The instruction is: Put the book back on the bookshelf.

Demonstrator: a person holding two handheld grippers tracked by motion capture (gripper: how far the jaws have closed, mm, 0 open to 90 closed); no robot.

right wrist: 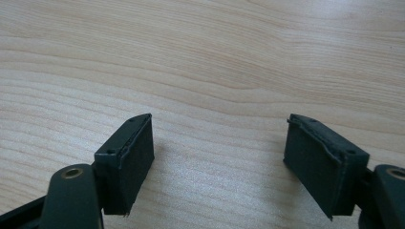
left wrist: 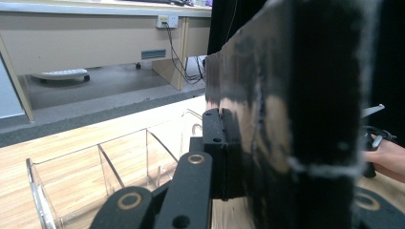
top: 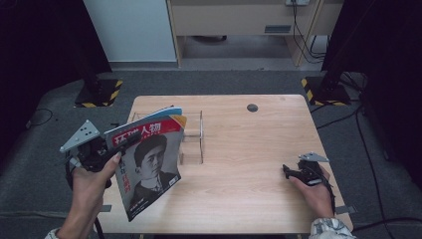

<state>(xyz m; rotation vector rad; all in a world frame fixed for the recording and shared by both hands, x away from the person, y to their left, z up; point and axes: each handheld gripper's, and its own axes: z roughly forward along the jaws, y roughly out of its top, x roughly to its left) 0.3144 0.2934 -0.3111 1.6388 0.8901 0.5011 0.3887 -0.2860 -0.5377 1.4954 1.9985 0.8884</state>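
A magazine (top: 149,164) with a red title band and a black-and-white portrait cover stands tilted over the table's left front part. My left gripper (top: 127,143) is shut on the magazine's upper left edge, and a hand grips the tool from below. In the left gripper view the magazine (left wrist: 291,109) is a dark slab pressed against one pad (left wrist: 220,152) of my left gripper (left wrist: 248,155). A clear plastic rack (top: 191,137) with dividers stands just behind it on the wooden table (top: 249,164). My right gripper (top: 287,172) rests open near the right front edge, its jaws wide apart over bare wood (right wrist: 219,162).
A round cable hole (top: 252,107) sits at the table's back middle. Black stands with yellow-black striped bases (top: 99,92) (top: 323,89) flank the table on the floor, with cables (top: 358,124) at the right. The clear rack (left wrist: 114,162) lies ahead of the left jaws.
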